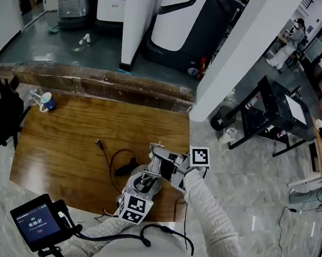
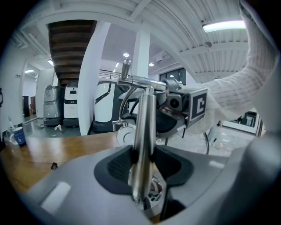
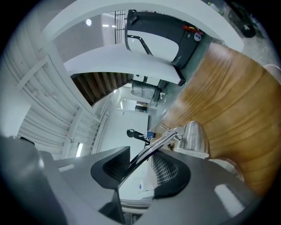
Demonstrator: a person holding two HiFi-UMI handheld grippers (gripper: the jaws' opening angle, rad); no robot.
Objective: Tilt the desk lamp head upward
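We can read almost nothing for certain. The small screen, just off the table's near left corner, shows one row of pale digits like a timer, too small to read. The white machine beyond the far edge bears a dark, illegible label. The marker cubes carry only square patterns.

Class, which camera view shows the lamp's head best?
The right gripper view: the lamp head shows as a silver dome. The left gripper view has it partly behind the rod; the head view hardly shows it.
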